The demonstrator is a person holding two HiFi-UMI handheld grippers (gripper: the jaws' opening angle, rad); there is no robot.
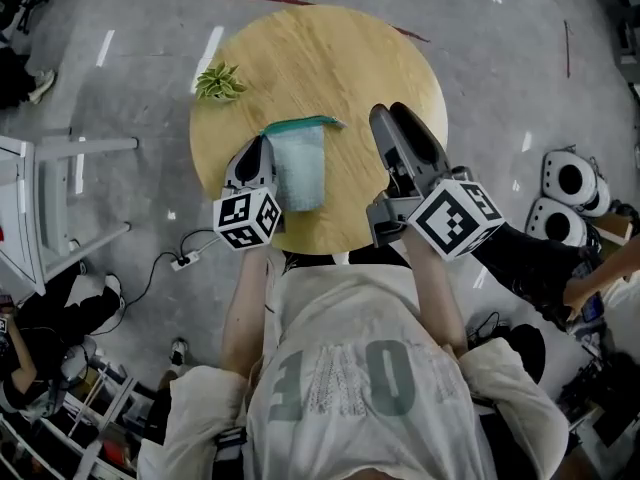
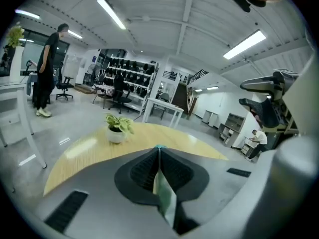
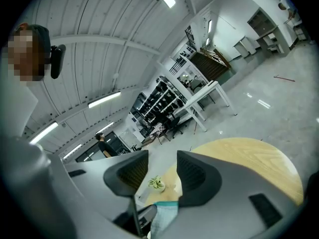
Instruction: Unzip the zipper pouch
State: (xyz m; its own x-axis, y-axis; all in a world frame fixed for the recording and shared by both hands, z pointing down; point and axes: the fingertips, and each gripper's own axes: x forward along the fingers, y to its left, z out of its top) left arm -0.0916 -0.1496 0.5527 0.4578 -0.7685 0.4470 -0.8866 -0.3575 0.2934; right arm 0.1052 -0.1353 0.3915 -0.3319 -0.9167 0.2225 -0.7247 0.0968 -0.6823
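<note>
Here, nearest, left gripper [image 1: 262, 146], jaws pinched shut on the left edge of the zipper pouch [image 1: 300, 168], apparently anchoring it over the round table [image 1: 340, 58]; right gripper [image 1: 390, 114], jaws apart and empty, right of the pouch, likely readied for the teal zipper [image 1: 300, 124] at its far end; potted plant [image 1: 219, 81] beyond.

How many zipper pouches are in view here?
1: a pale green fabric zipper pouch with a teal zip, over the near half of the round wooden table, its left edge clamped in the left gripper. No other shows.
</note>
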